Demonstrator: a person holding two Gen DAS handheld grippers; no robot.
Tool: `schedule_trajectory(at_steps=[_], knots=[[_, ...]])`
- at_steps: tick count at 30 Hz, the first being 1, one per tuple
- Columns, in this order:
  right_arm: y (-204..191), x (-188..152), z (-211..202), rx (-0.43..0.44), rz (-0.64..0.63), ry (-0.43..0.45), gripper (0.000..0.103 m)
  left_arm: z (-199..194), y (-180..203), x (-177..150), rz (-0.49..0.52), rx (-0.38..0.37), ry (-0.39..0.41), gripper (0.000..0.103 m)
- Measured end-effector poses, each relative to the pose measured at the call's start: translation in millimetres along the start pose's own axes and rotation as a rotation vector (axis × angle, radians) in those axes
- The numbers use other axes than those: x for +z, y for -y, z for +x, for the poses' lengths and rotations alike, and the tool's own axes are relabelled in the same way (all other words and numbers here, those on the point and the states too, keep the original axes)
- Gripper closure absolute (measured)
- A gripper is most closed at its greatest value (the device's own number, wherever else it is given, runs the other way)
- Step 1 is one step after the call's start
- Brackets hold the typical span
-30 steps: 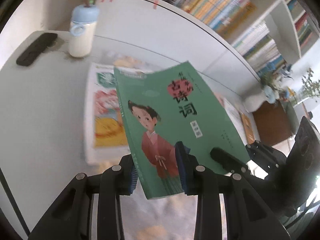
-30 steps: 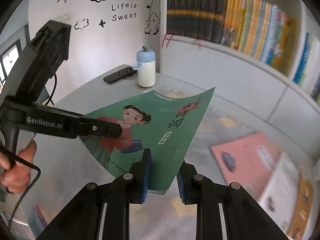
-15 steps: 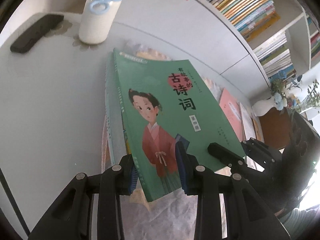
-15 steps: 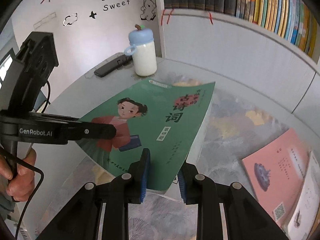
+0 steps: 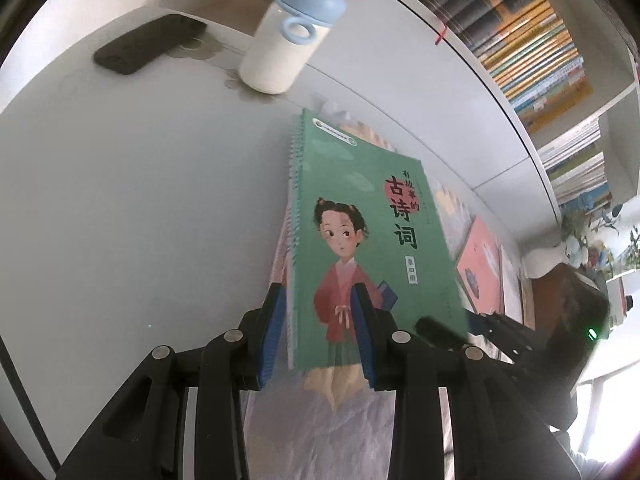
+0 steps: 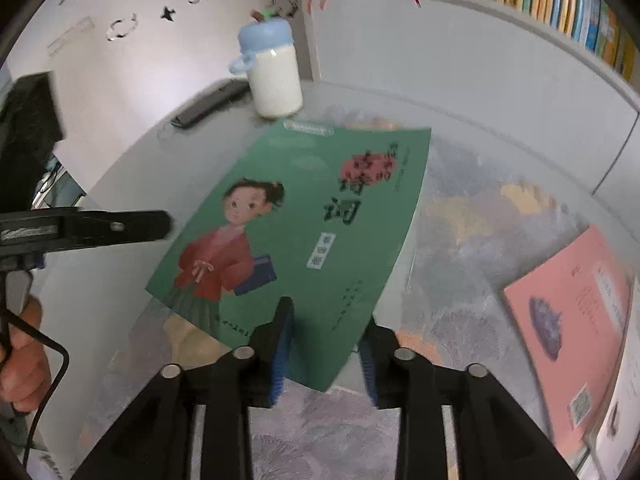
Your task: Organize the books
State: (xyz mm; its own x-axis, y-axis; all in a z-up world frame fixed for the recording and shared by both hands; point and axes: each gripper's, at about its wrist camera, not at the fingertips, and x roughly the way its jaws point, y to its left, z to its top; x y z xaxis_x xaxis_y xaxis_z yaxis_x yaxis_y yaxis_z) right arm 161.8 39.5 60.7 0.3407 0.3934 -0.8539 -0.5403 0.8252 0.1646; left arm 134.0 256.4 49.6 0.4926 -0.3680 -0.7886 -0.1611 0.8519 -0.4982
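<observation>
The book [image 5: 372, 240] is covered in green, with a figure in a red robe and black characters printed on it. Blue pads are seen on the black left tool [image 5: 316, 336]. The bottle [image 5: 284, 44] is coloured white, with a light blue lid. A pink book [image 6: 576, 312] is seen on the grey table [image 5: 140, 200].

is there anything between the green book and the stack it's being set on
Nothing visible. The green book lies directly over the stack beneath it; the white bottle and dark remote sit farther back, clear of it. The underside itself is hidden.
</observation>
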Motion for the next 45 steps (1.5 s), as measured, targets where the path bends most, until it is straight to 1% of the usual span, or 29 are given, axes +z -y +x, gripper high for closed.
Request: schedule_trajectory(at_steps=[1, 2, 3, 4, 7, 10, 12, 14, 16, 17, 19, 20, 21, 23, 24, 25, 26, 27, 28, 29, 31, 34, 36, 37, 40, 42, 43, 44, 45], knots=[[4.5, 0.0, 2.9, 0.014, 0.027, -0.032, 0.052, -4.2, 1.3, -1.9, 0.0, 0.003, 0.008, 0.074], [8.5, -1.9, 4.3, 0.018, 0.05, -0.058, 0.051, -9.4, 3.3, -4.2, 0.002, 0.004, 0.016, 0.074], [11.2, -5.1, 1.9, 0.014, 0.058, -0.065, 0.051, -16.3, 6.7, -7.2, 0.008, 0.003, 0.027, 0.074], [13.1, -8.9, -3.3, 0.004, 0.061, -0.063, 0.052, -21.2, 9.6, -9.8, 0.013, 0.003, 0.034, 0.071], [21.7, -27.8, -29.8, -0.028, 0.081, -0.033, 0.051, -32.2, 18.8, -15.6, 0.032, -0.018, 0.042, 0.071], [37.1, -53.0, -61.6, -0.065, 0.135, -0.011, 0.051, -37.6, 35.6, -23.1, 0.062, -0.044, 0.042, 0.071], [51.2, -73.3, -84.5, -0.094, 0.193, 0.0, 0.051, -33.8, 49.7, -28.5, 0.08, -0.064, 0.024, 0.067], [66.7, -94.3, -107.5, -0.113, 0.258, 0.024, 0.051, -25.1, 65.5, -33.3, 0.091, -0.058, 0.001, 0.059], [85.0, -118.1, -130.9, -0.14, 0.33, 0.056, 0.049, -13.6, 88.1, -39.2, 0.129, -0.054, -0.036, 0.059], [94.0, -129.1, -140.2, -0.151, 0.362, 0.07, 0.049, -5.2, 105.8, -43.4, 0.16, -0.061, -0.069, 0.059], [112.4, -152.8, -158.2, -0.164, 0.428, 0.092, 0.049, 4.1, 129.6, -51.2, 0.196, -0.1, -0.113, 0.059], [123.2, -165.5, -166.4, -0.168, 0.462, 0.098, 0.049, 10.9, 149.1, -57.4, 0.214, -0.137, -0.138, 0.059], [135.4, -178.9, -174.6, -0.172, 0.496, 0.102, 0.049, 14.5, 161.9, -61.9, 0.231, -0.146, -0.151, 0.058], [156.3, -198.7, -188.8, -0.183, 0.537, 0.113, 0.049, 25.4, 192.2, -71.7, 0.272, -0.138, -0.171, 0.056], [165.9, -206.9, -195.4, -0.199, 0.549, 0.114, 0.049, 32.2, 211.5, -77.0, 0.293, -0.143, -0.182, 0.056], [176.0, -214.5, -203.6, -0.235, 0.551, 0.114, 0.049, 38.6, 231.3, -82.3, 0.313, -0.16, -0.194, 0.056], [181.8, -219.4, -210.4, -0.267, 0.545, 0.116, 0.049, 42.1, 242.6, -86.1, 0.325, -0.169, -0.199, 0.056], [191.0, -226.8, -220.6, -0.312, 0.531, 0.121, 0.049, 49.2, 266.2, -92.2, 0.355, -0.179, -0.208, 0.055], [198.2, -231.6, -227.0, -0.333, 0.523, 0.124, 0.049, 52.5, 279.3, -96.4, 0.372, -0.18, -0.211, 0.05], [209.1, -237.6, -236.6, -0.351, 0.52, 0.128, 0.049, 58.4, 296.9, -101.1, 0.395, -0.179, -0.215, 0.042], [229.7, -248.9, -249.0, -0.364, 0.534, 0.137, 0.048, 73.5, 335.0, -110.5, 0.44, -0.172, -0.218, 0.039], [273.4, -269.3, -262.9, -0.362, 0.604, 0.149, 0.047, 92.4, 370.8, -119.7, 0.471, -0.181, -0.238, 0.039], [298.2, -278.2, -267.4, -0.363, 0.645, 0.158, 0.047, 108.0, 397.5, -126.8, 0.509, -0.227, -0.259, 0.04], [312.0, -282.3, -268.6, -0.361, 0.669, 0.156, 0.047, 114.7, 407.7, -129.2, 0.524, -0.234, -0.265, 0.04], [355.9, -292.9, -269.1, -0.35, 0.749, 0.176, 0.047, 139.4, 433.0, -135.3, 0.549, -0.232, -0.305, 0.041], [377.9, -294.7, -266.5, -0.344, 0.786, 0.188, 0.047, 159.7, 449.4, -141.1, 0.591, -0.247, -0.332, 0.049], [388.8, -293.9, -263.0, -0.351, 0.802, 0.187, 0.047, 169.6, 456.8, -144.4, 0.616, -0.255, -0.351, 0.058], [401.0, -292.8, -257.6, -0.354, 0.811, 0.177, 0.047, 176.0, 460.2, -146.2, 0.63, -0.257, -0.366, 0.065], [408.5, -291.1, -252.9, -0.357, 0.813, 0.164, 0.047, 187.4, 464.8, -148.4, 0.641, -0.245, -0.387, 0.065]])
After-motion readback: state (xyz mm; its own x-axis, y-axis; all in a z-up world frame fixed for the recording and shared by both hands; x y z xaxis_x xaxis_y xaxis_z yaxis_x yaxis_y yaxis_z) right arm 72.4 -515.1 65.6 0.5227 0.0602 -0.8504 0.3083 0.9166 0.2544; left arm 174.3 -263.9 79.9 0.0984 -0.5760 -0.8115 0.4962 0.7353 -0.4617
